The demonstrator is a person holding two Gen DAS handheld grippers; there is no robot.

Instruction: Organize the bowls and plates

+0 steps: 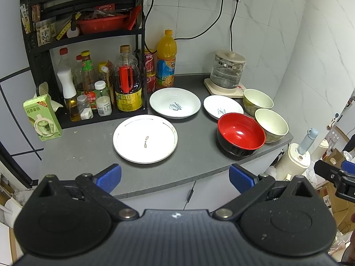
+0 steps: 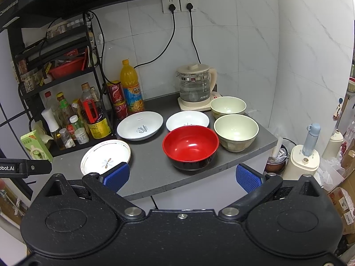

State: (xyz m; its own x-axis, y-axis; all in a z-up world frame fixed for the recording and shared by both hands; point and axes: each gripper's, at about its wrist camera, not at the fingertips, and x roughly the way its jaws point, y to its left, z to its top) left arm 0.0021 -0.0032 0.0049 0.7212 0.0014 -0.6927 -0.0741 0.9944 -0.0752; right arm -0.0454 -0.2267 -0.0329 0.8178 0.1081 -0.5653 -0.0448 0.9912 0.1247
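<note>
On the grey counter (image 1: 88, 155) (image 2: 146, 177) lie three white plates: a flat one with a leaf mark (image 1: 145, 138) (image 2: 105, 156), a deep one with a blue print (image 1: 174, 102) (image 2: 139, 125), and a small one (image 1: 221, 106) (image 2: 187, 119). A red bowl with a black outside (image 1: 241, 133) (image 2: 190, 146) stands next to two pale green bowls (image 1: 271, 124) (image 2: 236, 132), (image 1: 258, 100) (image 2: 228, 106). My left gripper (image 1: 175, 177) hangs open in front of the counter edge. My right gripper (image 2: 183, 177) is open too, just before the red bowl. Neither holds anything.
A black rack (image 1: 88, 33) with sauce bottles fills the counter's left back. An orange juice bottle (image 1: 166, 59), red cans (image 2: 116, 99) and a glass kettle (image 1: 228, 71) stand along the wall. A green carton (image 1: 42, 117) sits at the left. A white appliance (image 2: 305, 161) and boxes lie right, below the counter.
</note>
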